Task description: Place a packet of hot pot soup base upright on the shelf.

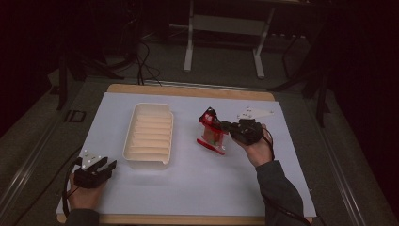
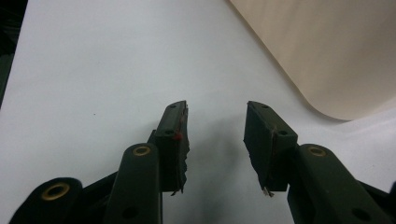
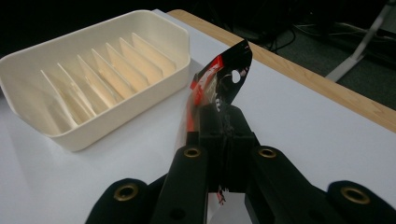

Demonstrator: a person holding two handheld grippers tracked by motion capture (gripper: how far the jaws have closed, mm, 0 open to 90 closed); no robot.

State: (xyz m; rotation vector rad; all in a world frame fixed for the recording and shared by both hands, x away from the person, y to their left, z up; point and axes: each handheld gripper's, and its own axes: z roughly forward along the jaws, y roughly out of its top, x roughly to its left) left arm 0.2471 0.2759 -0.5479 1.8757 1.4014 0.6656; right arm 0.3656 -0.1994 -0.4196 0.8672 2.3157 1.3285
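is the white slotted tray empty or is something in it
Empty: the white tray shows bare slots between its dividers; the red packet is outside, clamped in the right gripper.

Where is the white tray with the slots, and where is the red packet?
slotted white tray (image 1: 147, 161), high view, on its near rim.
red packet (image 3: 223, 70), right gripper view, on its upper part above the closed jaws.
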